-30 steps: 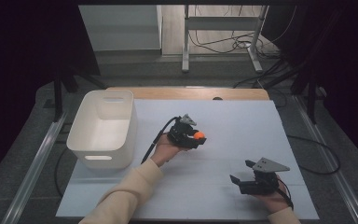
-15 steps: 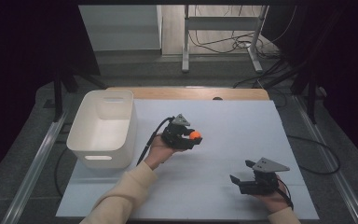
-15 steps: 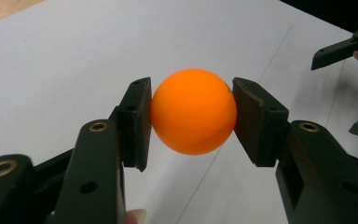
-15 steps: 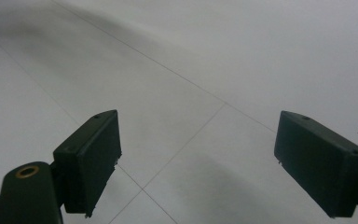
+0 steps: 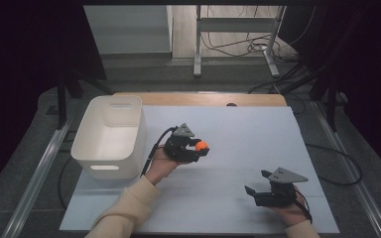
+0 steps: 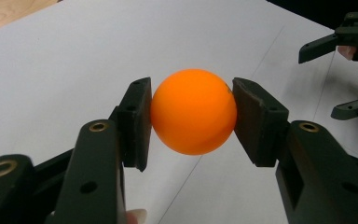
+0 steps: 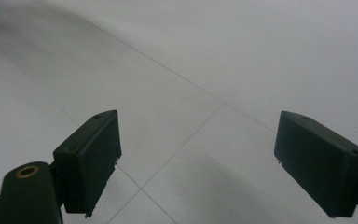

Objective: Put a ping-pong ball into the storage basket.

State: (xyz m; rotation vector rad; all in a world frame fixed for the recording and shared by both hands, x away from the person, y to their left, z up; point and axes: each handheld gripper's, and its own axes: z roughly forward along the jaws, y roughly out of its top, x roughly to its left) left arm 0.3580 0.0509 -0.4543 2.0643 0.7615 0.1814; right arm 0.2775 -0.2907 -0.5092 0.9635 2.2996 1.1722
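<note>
The left tool (image 5: 192,148) was clamped on the orange ball (image 6: 193,111), held above the worktop (image 5: 238,129); the white bin (image 5: 110,136) lay just to its left. The right tool (image 5: 268,191) stood apart, empty.

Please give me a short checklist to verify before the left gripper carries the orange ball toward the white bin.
1. Grip on the small round orange ball: both pads of the left gripper press its sides. Ok.
2. Ball off the table: shown above the light grey table mat; contact cannot be ruled out. Cannot tell.
3. White rectangular plastic bin: upright, open top, nothing visible inside. Ok.
4. Path from ball to bin: bare mat between them. Ok.
5. Right gripper: jaws wide apart, holding nothing, near the front right of the mat, away from the path. Ok.
</note>
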